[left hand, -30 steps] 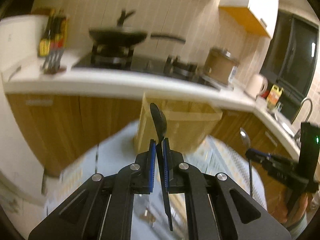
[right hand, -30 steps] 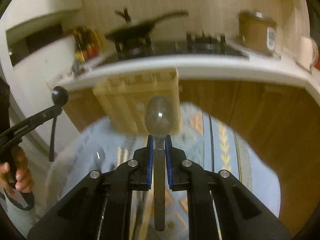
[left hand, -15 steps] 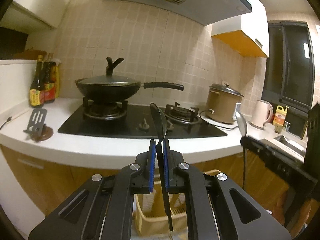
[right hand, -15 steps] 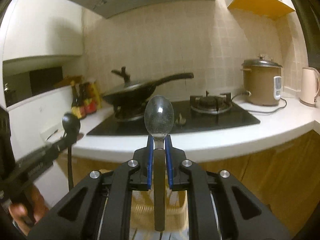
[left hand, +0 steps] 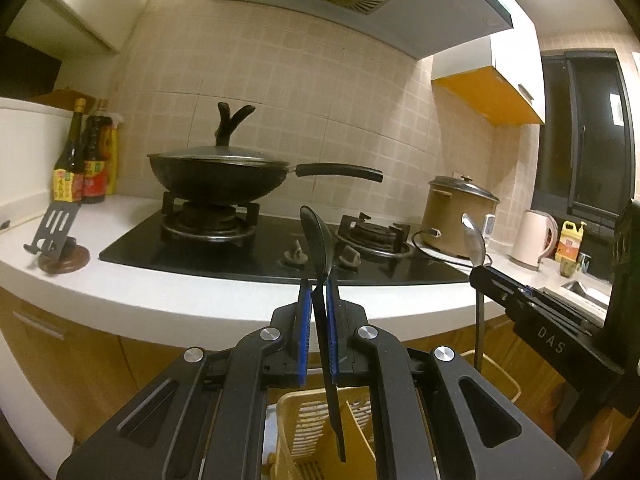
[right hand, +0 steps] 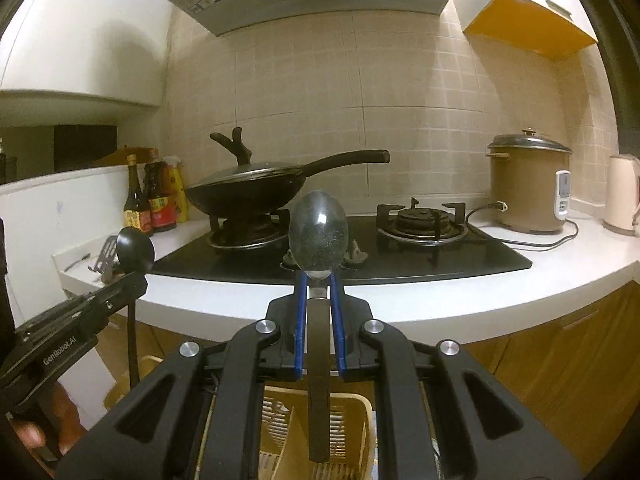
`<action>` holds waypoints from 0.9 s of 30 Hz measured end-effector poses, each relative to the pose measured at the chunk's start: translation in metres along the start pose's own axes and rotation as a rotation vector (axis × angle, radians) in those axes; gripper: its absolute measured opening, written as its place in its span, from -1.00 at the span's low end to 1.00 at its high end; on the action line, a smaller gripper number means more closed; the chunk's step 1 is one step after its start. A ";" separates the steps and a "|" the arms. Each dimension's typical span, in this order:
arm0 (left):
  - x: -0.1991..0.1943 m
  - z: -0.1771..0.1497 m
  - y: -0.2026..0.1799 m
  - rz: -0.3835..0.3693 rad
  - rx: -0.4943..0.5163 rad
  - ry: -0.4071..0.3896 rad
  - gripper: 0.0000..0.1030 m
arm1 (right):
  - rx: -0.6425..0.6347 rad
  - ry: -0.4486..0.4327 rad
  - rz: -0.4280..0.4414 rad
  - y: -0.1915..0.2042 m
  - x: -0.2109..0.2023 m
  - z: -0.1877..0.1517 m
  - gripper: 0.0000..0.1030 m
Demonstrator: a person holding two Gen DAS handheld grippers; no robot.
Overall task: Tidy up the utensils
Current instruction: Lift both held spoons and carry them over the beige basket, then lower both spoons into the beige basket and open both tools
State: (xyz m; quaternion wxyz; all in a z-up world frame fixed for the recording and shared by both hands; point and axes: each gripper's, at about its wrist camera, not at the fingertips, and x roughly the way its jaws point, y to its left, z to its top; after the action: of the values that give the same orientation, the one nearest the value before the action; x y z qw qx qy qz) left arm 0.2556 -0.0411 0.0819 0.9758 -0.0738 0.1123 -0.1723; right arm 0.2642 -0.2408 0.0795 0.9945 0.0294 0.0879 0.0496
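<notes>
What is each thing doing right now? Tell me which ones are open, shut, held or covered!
left gripper: shut on the black spoon
black spoon: held upright, bowl up
right gripper: shut on the silver spoon
silver spoon: held upright, bowl up
wok: on the burner, lid on
rice cooker: lid on, plugged in
basket: below both grippers, open top

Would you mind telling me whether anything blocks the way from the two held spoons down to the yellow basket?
Nothing visible does. The black spoon and the metal spoon hang handle-down right over the open basket, with only air beneath them.
</notes>
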 end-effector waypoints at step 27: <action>-0.086 -0.005 0.008 -0.023 -0.046 0.116 -0.25 | 0.064 0.160 0.079 -0.014 -0.092 -0.015 -0.78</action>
State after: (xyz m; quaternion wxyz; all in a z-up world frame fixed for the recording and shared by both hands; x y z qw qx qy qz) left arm 0.1781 -0.0043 0.0921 0.9637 -0.0875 0.1718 -0.1847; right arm 0.1724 -0.2632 0.0798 0.9801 0.0603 0.1675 0.0880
